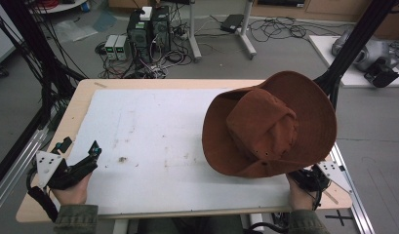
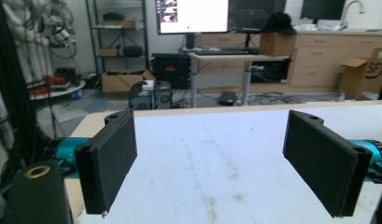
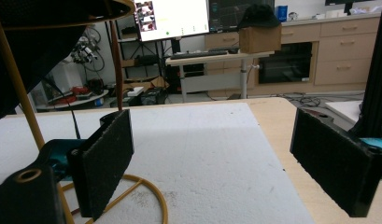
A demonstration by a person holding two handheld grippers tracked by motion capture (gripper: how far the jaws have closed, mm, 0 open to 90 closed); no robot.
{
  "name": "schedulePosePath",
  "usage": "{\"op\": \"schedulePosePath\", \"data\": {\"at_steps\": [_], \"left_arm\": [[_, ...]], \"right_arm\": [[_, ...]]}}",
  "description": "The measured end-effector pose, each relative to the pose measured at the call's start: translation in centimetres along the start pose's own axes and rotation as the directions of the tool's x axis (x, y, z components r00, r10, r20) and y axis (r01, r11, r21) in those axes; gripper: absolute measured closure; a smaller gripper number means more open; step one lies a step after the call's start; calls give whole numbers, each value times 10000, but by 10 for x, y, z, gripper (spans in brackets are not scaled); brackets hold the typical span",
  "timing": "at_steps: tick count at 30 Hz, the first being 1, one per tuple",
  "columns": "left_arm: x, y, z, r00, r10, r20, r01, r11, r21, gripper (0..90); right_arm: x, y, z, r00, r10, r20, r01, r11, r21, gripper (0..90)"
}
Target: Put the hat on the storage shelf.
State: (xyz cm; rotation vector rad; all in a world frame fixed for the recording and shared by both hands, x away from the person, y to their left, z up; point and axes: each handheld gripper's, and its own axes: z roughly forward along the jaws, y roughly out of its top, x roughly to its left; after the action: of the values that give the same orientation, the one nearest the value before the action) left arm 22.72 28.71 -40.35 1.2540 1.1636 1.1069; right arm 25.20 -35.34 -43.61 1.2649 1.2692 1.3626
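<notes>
My right gripper (image 3: 212, 163) has jaws wide apart, nothing between them. Rust-brown felt wide-brimmed hat (image 1: 269, 124) sits perched on a thin yellow wire stand (image 3: 20, 100), just left of and above this gripper. My left gripper (image 2: 212, 161) is also spread, empty, well apart from the hat over the white foam-covered counter (image 1: 153, 141).

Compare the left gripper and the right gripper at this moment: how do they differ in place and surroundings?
The left gripper rests over bare white board at the near left, with nothing near its jaws; the right gripper sits at the near right, tucked under the brim of the brown hat. The right gripper view shows a yellow wire stand beside one jaw; the left gripper view shows only board between the jaws. Both are open and hold nothing.
</notes>
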Motion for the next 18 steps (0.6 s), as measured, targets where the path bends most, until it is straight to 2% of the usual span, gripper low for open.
{"op": "schedulePosePath", "data": {"at_steps": [4, 8, 11, 14, 18], "left_arm": [[7, -8, -7, 9978, -101, -651, 104, 9999, 39, 178], [12, -20, -8, 9950, -213, -976, 228, 9996, 143, 172], [13, -26, -8, 9945, -270, -1015, 290, 9994, 185, 171], [11, -30, -7, 9946, -7, -1039, 28, 9998, 203, 171], [9, -36, -6, 9964, 36, -847, -4, 9993, 370, 171]], "right_arm": [[0, 0, 1, 10000, 6, 11, -6, 10000, -22, 125], [0, 0, 1, 10000, 19, 3, -19, 10000, 16, 125], [0, 0, 1, 10000, 1, 28, -1, 10000, 25, 125], [0, -1, 2, 10000, -10, 8, 10, 10000, 13, 125], [1, -1, 2, 10000, 33, -29, -33, 10000, 42, 125]]}}
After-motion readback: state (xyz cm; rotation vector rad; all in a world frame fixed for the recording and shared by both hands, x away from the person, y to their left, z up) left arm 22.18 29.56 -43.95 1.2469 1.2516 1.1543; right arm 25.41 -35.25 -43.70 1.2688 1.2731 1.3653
